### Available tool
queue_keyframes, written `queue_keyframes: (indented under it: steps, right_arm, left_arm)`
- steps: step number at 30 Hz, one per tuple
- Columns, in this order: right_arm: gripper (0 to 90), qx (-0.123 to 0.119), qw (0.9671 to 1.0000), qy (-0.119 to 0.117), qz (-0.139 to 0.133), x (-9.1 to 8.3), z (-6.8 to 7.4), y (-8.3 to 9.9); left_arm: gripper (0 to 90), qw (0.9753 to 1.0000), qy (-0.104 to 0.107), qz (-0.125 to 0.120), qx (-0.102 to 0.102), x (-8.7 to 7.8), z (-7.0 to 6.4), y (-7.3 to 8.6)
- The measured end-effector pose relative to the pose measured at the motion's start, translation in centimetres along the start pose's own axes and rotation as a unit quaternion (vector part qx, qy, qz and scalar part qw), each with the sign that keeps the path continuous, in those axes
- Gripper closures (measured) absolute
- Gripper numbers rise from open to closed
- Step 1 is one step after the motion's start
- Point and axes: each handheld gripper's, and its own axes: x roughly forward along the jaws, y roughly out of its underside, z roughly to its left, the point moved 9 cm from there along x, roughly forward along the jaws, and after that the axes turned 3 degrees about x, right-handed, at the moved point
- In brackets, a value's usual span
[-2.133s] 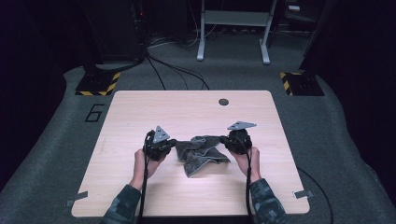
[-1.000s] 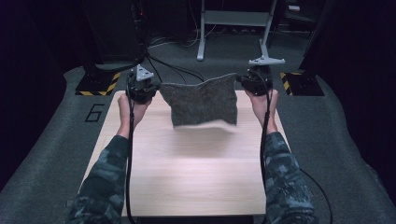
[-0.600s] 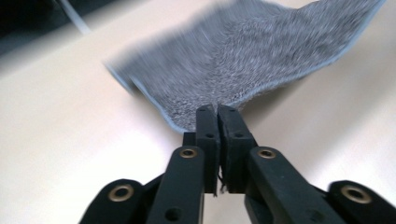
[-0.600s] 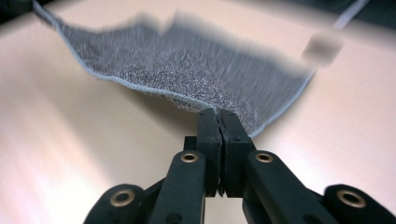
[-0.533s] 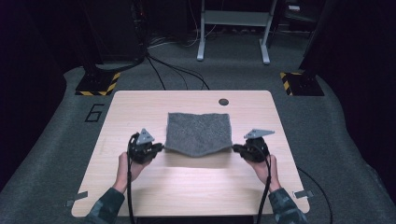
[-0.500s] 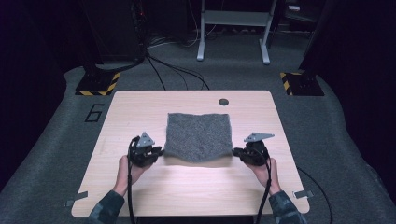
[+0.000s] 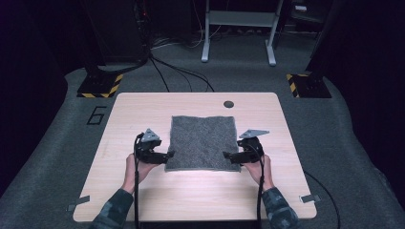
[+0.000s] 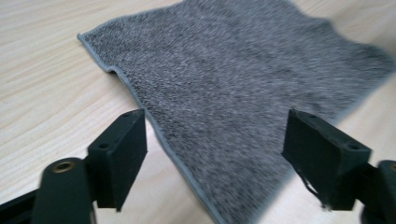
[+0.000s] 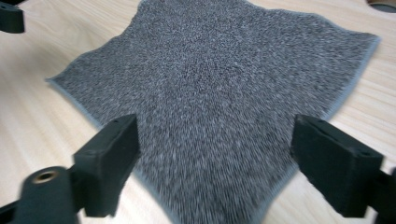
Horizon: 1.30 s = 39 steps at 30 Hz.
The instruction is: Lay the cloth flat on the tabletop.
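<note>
Grey cloth: a square towel (image 7: 203, 142) lies flat and spread out in the middle of the high view, on the table, with its edges nearly straight.
Place of the towel: its near edge is toward the person, between the two grippers; its far edge points to the small dark hole (image 7: 229, 103) in the upper part of the table top.
Left gripper (image 7: 165, 154): it is at the lower left corner of the towel; in the left gripper view the jaws stand wide apart over this corner and they hold nothing.
Right gripper (image 7: 228, 155): it is at the lower right corner; in the right gripper view the jaws are also wide apart, the cloth lies under them, nothing is pinched.
Done: the towel looks laid out and smoothed, and both corners are let go.
Left to do: I judge that a fold may come next, because the jaws wait at the near corners, but the pictures do not decide it.
Surface: a light wooden table (image 7: 143, 114), bare beside the towel.
Room: dark grey carpet around, a white number 6 (image 7: 97, 115) at the left, black and yellow striped blocks (image 7: 100, 85) in the upper left and upper right, cables and a metal frame (image 7: 239, 24) at the top.
</note>
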Motion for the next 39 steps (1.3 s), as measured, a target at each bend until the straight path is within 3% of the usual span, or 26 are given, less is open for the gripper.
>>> queue_keyframes:
  steps: [2, 7, 8, 14, 17, 24, 26, 30, 39]
  right_arm:
    - [12.2, -0.005, 1.0000, 0.007, 0.004, 0.8, -0.1, -0.1]
    - [5.1, 0.012, 0.9997, 0.020, 0.013, 2.7, -0.7, -0.3]
    - [2.7, 0.008, 0.9994, 0.027, 0.018, 3.1, -0.9, -0.2]
    - [0.0, -0.001, 0.9982, 0.040, 0.045, 5.1, -0.9, 0.6]
    - [0.0, -0.010, 0.9967, 0.052, 0.062, 6.1, -0.8, 1.2]
    - [0.0, -0.011, 0.9950, 0.063, 0.076, 7.2, -1.1, 2.3]
    - [0.0, -0.022, 0.9940, 0.072, 0.079, 7.3, -1.0, 2.4]
    - [0.0, -0.030, 0.9933, 0.077, 0.080, 7.2, -0.9, 2.7]
    - [0.0, -0.032, 0.9935, 0.075, 0.080, 6.8, -0.8, 3.1]
  left_arm:
    - [15.3, 0.9999, -0.008, 0.006, -0.007, 1.3, 0.5, 0.0]
    - [11.7, 0.9992, -0.032, 0.018, -0.014, 3.4, 1.5, 0.4]
    - [11.1, 0.9991, -0.035, 0.024, -0.005, 3.6, 1.7, 0.5]
    - [11.0, 0.9979, -0.044, 0.043, -0.018, 5.2, 2.2, 1.6]
    - [10.9, 0.9975, -0.047, 0.049, -0.018, 5.5, 2.2, 2.0]
    - [11.0, 0.9959, -0.056, 0.070, 0.008, 5.9, 1.6, 2.9]
    - [11.3, 0.9952, -0.059, 0.075, 0.017, 6.0, 1.4, 3.1]
    - [11.4, 0.9959, -0.057, 0.069, 0.009, 6.0, 1.3, 3.2]
    - [11.5, 0.9961, -0.058, 0.064, 0.017, 5.5, 0.9, 3.6]
